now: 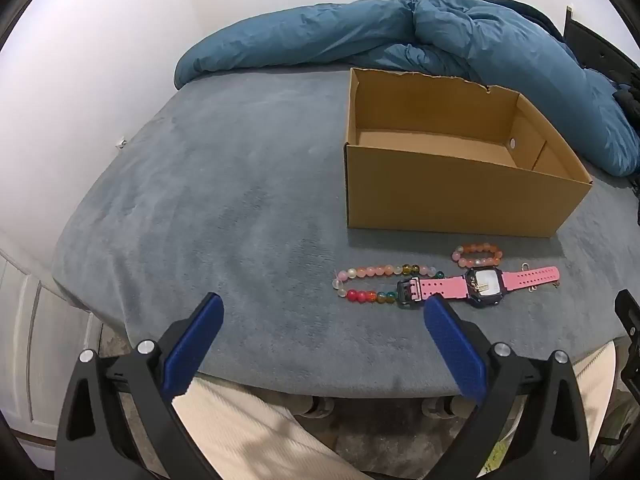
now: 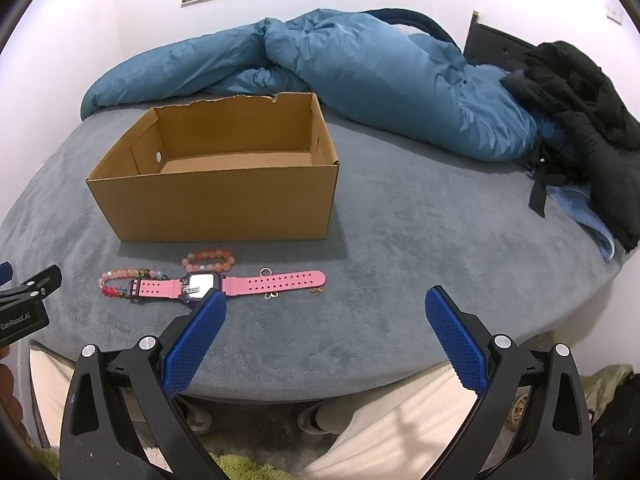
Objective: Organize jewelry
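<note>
An open, empty cardboard box (image 1: 448, 196) (image 2: 224, 204) stands on the grey bed. In front of it lie a pink watch (image 1: 484, 285) (image 2: 248, 283), a long string of coloured beads (image 1: 376, 272) (image 2: 120, 274), a small orange bead bracelet (image 1: 478, 255) (image 2: 208, 261) and small gold earrings (image 2: 272, 295). My left gripper (image 1: 322, 306) is open and empty, near the bed's front edge, left of the jewelry. My right gripper (image 2: 326, 300) is open and empty, just in front of the watch strap.
A rumpled blue duvet (image 1: 400, 36) (image 2: 360, 80) lies behind the box. Black clothing (image 2: 580, 120) is piled at the right of the bed. The grey bedspread (image 1: 220, 200) stretches to the left. The person's legs (image 2: 400, 432) are below the bed's edge.
</note>
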The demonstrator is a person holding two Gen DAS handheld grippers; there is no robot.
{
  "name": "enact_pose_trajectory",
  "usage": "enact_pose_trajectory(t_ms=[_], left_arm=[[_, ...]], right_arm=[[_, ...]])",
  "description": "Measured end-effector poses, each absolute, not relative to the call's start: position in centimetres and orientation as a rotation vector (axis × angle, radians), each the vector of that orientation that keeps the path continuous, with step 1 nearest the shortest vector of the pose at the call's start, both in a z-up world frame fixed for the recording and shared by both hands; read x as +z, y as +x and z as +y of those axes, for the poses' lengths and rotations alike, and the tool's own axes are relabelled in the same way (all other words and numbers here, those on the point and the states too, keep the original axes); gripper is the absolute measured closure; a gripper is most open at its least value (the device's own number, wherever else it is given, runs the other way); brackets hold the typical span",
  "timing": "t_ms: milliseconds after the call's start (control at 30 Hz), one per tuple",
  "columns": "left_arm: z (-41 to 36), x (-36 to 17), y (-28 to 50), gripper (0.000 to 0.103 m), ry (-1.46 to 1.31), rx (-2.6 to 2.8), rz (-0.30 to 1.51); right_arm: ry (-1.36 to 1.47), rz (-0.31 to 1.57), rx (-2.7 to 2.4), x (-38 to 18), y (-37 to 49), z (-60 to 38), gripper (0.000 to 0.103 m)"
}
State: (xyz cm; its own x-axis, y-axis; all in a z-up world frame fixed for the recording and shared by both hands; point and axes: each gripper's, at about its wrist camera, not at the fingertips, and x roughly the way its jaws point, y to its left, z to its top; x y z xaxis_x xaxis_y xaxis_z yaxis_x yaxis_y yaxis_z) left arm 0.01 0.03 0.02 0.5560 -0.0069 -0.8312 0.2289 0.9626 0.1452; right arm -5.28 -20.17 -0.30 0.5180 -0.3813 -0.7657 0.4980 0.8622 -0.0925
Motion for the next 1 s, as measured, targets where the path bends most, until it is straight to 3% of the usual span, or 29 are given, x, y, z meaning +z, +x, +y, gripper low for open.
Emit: enact_pose_trajectory(t_ms=[1000], left_arm=[[-0.23,0.75,-0.05,0.004,0.243,-0.155,0.941]], right_arm=[[0.143,0.871,-0.527,-0.06,-5.17,-20.21,0.007]])
